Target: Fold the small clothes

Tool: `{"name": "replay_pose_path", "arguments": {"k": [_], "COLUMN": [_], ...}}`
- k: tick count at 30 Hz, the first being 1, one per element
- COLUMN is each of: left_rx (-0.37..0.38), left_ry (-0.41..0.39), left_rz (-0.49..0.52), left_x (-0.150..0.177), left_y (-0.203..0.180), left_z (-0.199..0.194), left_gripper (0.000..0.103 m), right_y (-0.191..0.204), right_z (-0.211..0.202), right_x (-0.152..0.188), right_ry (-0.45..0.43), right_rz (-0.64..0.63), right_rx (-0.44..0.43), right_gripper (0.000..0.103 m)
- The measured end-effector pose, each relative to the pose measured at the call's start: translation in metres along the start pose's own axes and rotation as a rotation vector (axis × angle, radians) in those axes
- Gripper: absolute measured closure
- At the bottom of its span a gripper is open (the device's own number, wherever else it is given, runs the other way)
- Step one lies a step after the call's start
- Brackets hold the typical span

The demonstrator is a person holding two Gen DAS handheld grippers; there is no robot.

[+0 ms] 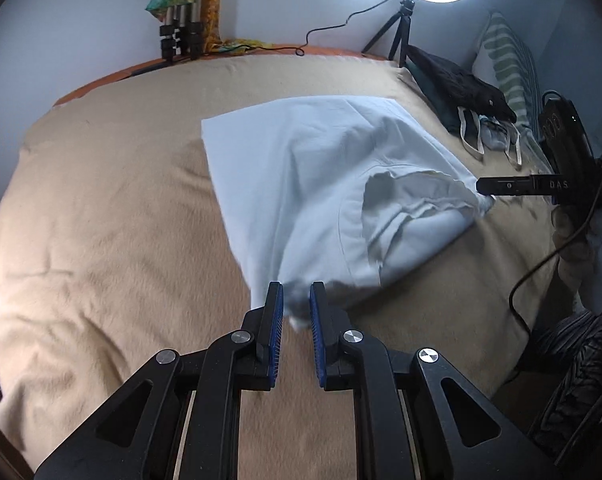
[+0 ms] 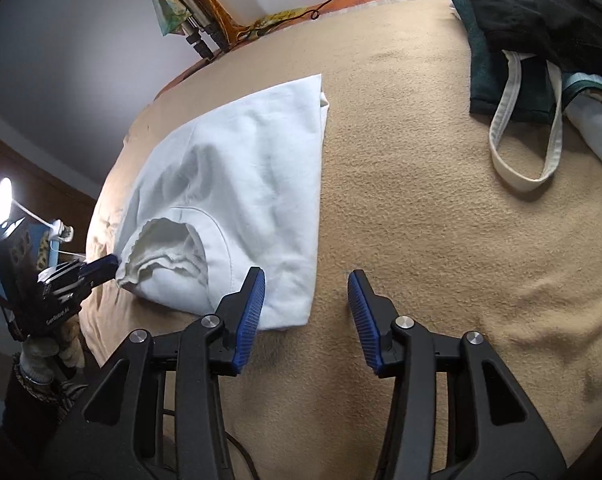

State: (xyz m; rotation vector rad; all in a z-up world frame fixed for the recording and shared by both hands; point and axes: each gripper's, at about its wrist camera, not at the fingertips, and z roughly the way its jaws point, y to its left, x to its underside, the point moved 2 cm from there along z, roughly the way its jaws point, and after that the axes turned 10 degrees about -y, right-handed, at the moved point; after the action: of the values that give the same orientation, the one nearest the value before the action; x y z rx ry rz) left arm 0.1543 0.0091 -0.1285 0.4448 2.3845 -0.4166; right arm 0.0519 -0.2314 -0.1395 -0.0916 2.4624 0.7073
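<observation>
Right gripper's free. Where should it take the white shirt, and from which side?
Take the white shirt at its near corner, probably from the near edge, coming in low. That corner lies flat on the blanket, just inside the open right gripper, while the left gripper pinches the sleeve-side corner.

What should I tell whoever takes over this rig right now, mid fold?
Left gripper: shut on a corner of the white T-shirt.
Right gripper: open, holding nothing, over the shirt's near edge.
The shirt lies on the beige blanket, apparently partly folded, with one sleeve showing.
Left to do: finish the folds and smooth it flat.
</observation>
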Motion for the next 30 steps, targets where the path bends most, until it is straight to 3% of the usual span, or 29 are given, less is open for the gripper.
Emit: {"name": "replay_pose_path", "arguments": {"k": [3, 5, 6, 7, 11, 13, 14, 15, 16, 22, 24, 27, 30], "left_rx": [0.014, 0.021, 0.030, 0.033, 0.105, 0.136, 0.133, 0.137, 0.155, 0.216, 0.179, 0.161, 0.143], "left_ry": [-0.060, -0.085, -0.093, -0.085, -0.029, -0.025, -0.031, -0.040, -0.045, -0.101, -0.094, -0.028, -0.012], "left_rz": [-0.136, -0.272, -0.333, -0.388, -0.532, -0.545, -0.543, -0.542, -0.547, -0.584, -0.552, -0.553, -0.535], "left_x": [0.004, 0.007, 0.010, 0.012, 0.019, 0.021, 0.021, 0.020, 0.020, 0.011, 0.013, 0.028, 0.032], "left_y": [0.018, 0.036, 0.044, 0.051, 0.063, 0.059, 0.057, 0.055, 0.053, 0.053, 0.053, 0.052, 0.050], "left_z": [-0.018, -0.022, -0.023, -0.021, -0.003, 0.004, 0.006, 0.006, 0.007, -0.015, -0.014, 0.003, 0.009], "left_gripper": [0.091, 0.082, 0.073, 0.064, 0.064, 0.066, 0.068, 0.080, 0.100, 0.100, 0.100, 0.100, 0.100], "right_y": [-0.008, -0.014, -0.017, -0.021, -0.026, -0.023, -0.021, -0.018, -0.015, -0.005, -0.009, -0.017, -0.017], "right_z": [-0.007, -0.010, -0.010, -0.009, 0.005, 0.010, 0.011, 0.011, 0.011, -0.024, -0.029, -0.010, 0.003], "right_x": [0.000, 0.001, 0.002, 0.003, 0.011, 0.013, 0.013, 0.012, 0.011, -0.007, -0.009, 0.001, 0.010], "right_ry": [-0.012, -0.013, -0.013, -0.007, 0.042, 0.051, 0.047, 0.049, 0.049, -0.034, -0.044, 0.024, 0.070], "right_rz": [0.071, 0.136, 0.166, 0.194, 0.283, 0.297, 0.294, 0.282, 0.261, 0.228, 0.230, 0.204, 0.183], "right_rx": [-0.037, -0.089, -0.105, -0.117, -0.179, -0.219, -0.237, -0.246, -0.246, -0.329, -0.343, -0.226, -0.175], "right_gripper": [0.056, 0.055, 0.055, 0.055, 0.055, 0.055, 0.064, 0.084, 0.089, 0.096, 0.096, 0.097, 0.097]}}
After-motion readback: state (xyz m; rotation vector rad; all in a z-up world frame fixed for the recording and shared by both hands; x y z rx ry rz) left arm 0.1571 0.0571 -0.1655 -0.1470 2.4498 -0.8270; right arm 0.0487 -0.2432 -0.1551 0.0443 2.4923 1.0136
